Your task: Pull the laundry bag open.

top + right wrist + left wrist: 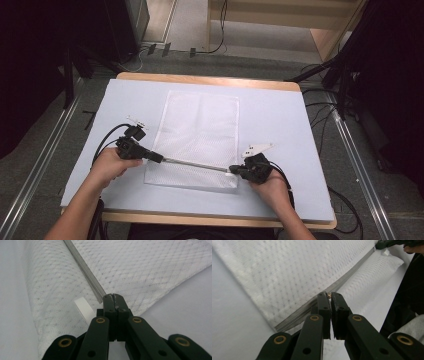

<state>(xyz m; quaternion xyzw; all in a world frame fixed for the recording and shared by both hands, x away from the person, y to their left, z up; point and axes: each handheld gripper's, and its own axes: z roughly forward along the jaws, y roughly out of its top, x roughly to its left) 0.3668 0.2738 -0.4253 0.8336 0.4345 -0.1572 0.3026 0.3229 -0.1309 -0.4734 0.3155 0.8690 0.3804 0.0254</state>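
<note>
White mesh bag lies flat mid-table, its zipper running along the near edge. Left gripper is pinched on the small brass zipper pull, near the bag's left end. Right gripper is pressed together on the zipper's right end, just beside the white loop tag, holding the bag taut. Judgement: the pull sits at one extreme of its travel, so nearly the whole run is left (open or closed track: cannot tell). The pale table is bare around the bag; cables trail from both grippers, clear of the zipper line. Nothing obstructs.
</note>
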